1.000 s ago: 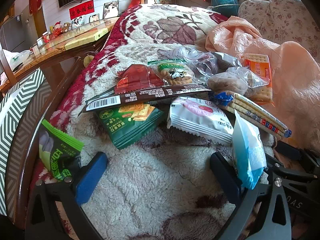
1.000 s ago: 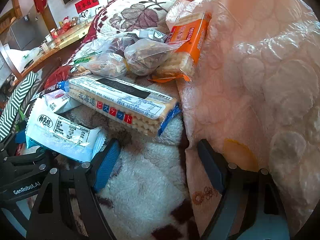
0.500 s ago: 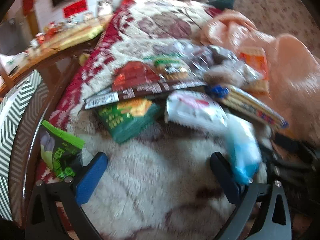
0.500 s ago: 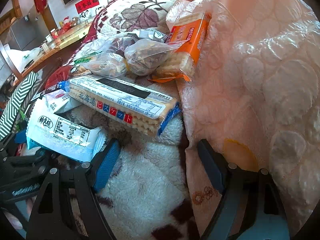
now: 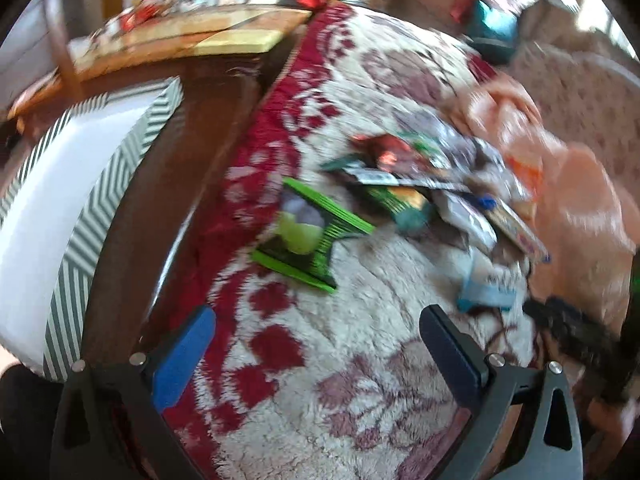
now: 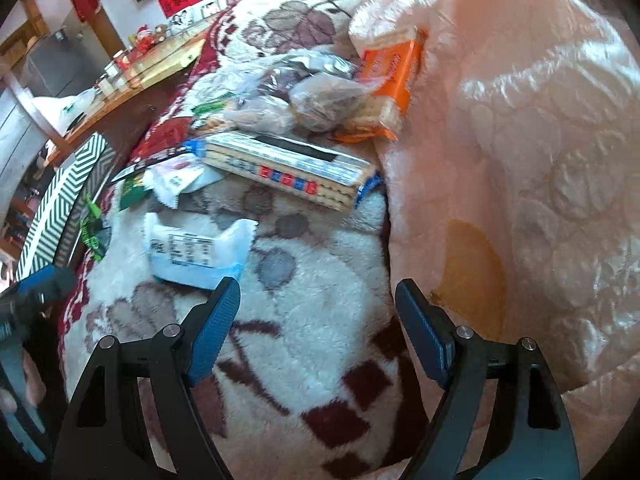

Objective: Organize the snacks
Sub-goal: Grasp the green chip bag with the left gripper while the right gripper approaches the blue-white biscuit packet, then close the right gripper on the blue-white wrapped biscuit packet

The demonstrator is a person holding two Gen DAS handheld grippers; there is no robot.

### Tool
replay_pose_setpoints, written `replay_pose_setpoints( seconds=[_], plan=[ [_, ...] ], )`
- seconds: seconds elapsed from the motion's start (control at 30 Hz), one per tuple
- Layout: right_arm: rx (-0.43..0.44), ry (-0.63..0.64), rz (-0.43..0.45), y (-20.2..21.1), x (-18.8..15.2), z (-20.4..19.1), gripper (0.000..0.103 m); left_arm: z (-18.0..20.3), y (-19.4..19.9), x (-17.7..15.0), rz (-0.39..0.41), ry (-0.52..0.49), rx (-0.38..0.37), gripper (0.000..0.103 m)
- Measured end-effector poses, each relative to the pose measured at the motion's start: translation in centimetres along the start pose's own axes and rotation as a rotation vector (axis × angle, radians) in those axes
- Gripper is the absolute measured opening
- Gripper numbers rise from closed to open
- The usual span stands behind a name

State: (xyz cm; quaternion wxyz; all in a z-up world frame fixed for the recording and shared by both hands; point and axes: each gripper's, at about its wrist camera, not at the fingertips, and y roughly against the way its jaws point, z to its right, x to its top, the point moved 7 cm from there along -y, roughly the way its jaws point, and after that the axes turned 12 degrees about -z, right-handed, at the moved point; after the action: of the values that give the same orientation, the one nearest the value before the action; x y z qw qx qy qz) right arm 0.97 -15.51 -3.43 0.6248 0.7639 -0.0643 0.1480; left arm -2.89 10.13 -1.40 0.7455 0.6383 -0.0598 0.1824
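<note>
A heap of snack packets lies on a fluffy floral blanket [image 6: 320, 300]. In the blurred left wrist view a bright green packet [image 5: 308, 236] lies ahead of my open, empty left gripper [image 5: 316, 348], with the heap [image 5: 432, 184] behind it. In the right wrist view my right gripper [image 6: 316, 320] is open and empty above the blanket. Ahead of it lie a white and blue packet [image 6: 196, 252], a long biscuit pack [image 6: 288, 168], clear bags of snacks [image 6: 320, 96] and an orange cracker pack [image 6: 392, 76]. The left gripper [image 6: 24, 308] shows at the left edge.
A white box with a green chevron rim [image 5: 60, 216] stands left of the bed beyond a dark wooden bed rail [image 5: 160, 184]. A peach blanket [image 6: 520, 140] is bunched on the right. A wooden table [image 5: 192, 40] stands at the back left.
Both grippers have pulled back and up from the heap. The left view has swung left, so the green packet and the chevron box now sit nearer its middle. Both stay open.
</note>
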Motion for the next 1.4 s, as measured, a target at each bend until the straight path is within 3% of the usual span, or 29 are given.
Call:
replay_pose_setpoints(
  seconds=[0.2,0.4,0.63,0.73,0.8,0.83,0.87,1.1,1.2,1.4],
  plan=[
    [0.013,0.040,-0.015,-0.3,0.0,-0.8,0.081,-1.8,-0.8,1.0,-0.032,0.024,0.016,0.103],
    [0.033,0.037,-0.050,-1.0,-0.4,-0.7,0.081,-2.0,-1.3,2.8,-0.031,-0.042,0.005,0.103],
    [0.043,0.074,-0.046,-0.9,-0.4,-1.6,0.081,0.0,-3.0,3.5,-0.066,-0.186,-0.004,0.103],
    [0.060,0.104,-0.045,-0.8,-0.3,-2.4,0.081,0.3,-3.3,4.0,-0.065,-0.201,-0.023,0.093],
    [0.061,0.136,-0.040,-0.7,-0.2,-3.0,0.081,0.4,-3.8,4.1,-0.076,-0.205,-0.030,0.075],
    [0.064,0.155,-0.040,-0.6,-0.2,-3.3,0.081,0.5,-4.2,4.1,-0.090,-0.213,-0.033,0.056],
    [0.067,0.179,-0.041,-0.5,-0.1,-3.6,0.081,0.5,-4.5,4.0,-0.097,-0.219,-0.026,0.047],
    [0.021,0.432,-0.026,0.2,1.8,-6.5,0.081,0.0,-4.4,4.0,-0.081,-0.200,-0.072,0.045],
    [0.019,0.536,-0.063,-0.3,2.4,-7.6,0.081,-0.1,-4.4,4.0,-0.080,-0.195,-0.078,0.045],
    [-0.074,0.757,-0.123,-2.3,2.6,-8.9,0.081,-0.3,-4.4,4.0,-0.082,-0.183,-0.087,0.045]
  ],
)
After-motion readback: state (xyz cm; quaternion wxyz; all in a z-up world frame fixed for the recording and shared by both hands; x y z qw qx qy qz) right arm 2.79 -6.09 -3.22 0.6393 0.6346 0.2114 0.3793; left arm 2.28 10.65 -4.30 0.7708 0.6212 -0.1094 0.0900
